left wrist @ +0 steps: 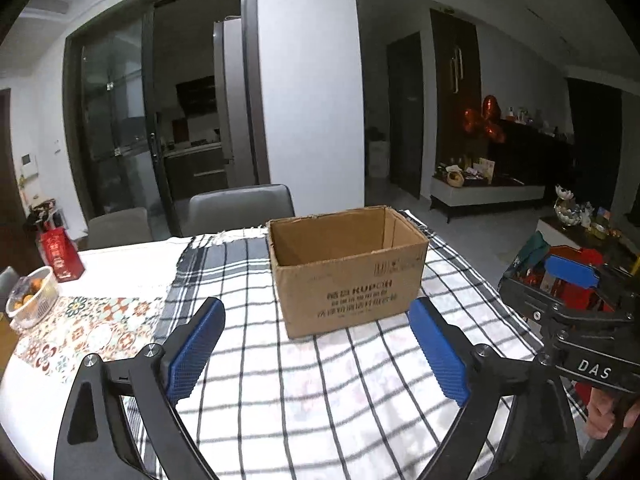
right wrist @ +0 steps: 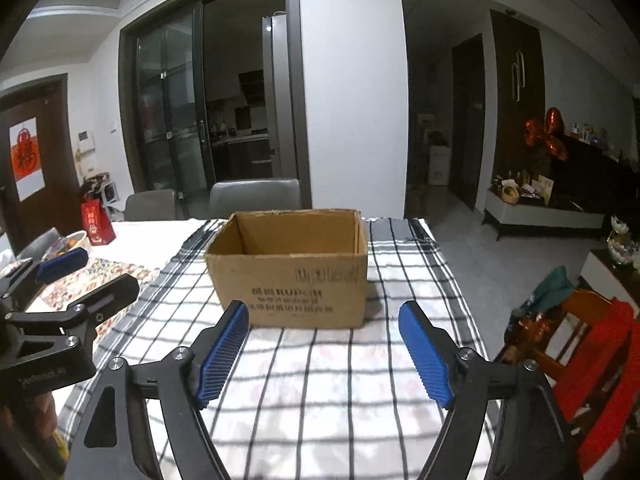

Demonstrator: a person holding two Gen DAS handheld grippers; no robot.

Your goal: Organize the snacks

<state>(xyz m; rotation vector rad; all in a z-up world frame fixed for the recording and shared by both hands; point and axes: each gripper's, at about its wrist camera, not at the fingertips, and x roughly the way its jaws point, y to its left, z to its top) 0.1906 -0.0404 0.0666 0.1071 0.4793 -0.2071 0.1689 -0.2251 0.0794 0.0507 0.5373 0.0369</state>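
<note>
An open brown cardboard box (left wrist: 344, 268) stands on the black-and-white checked cloth (left wrist: 320, 380); what shows of its inside is bare. It also shows in the right wrist view (right wrist: 292, 268). My left gripper (left wrist: 316, 340) is open and empty, hovering over the cloth just in front of the box. My right gripper (right wrist: 322, 344) is open and empty, also in front of the box. The right gripper shows at the right edge of the left wrist view (left wrist: 576, 280); the left gripper shows at the left edge of the right wrist view (right wrist: 76, 276). No snacks show on the cloth.
A clear tub of fruit (left wrist: 30, 296) and a red gift bag (left wrist: 60, 254) sit at the table's left end on a patterned cloth (left wrist: 92, 324). Two grey chairs (left wrist: 240, 208) stand behind the table. A chair with red and green things (right wrist: 592, 328) is at the right.
</note>
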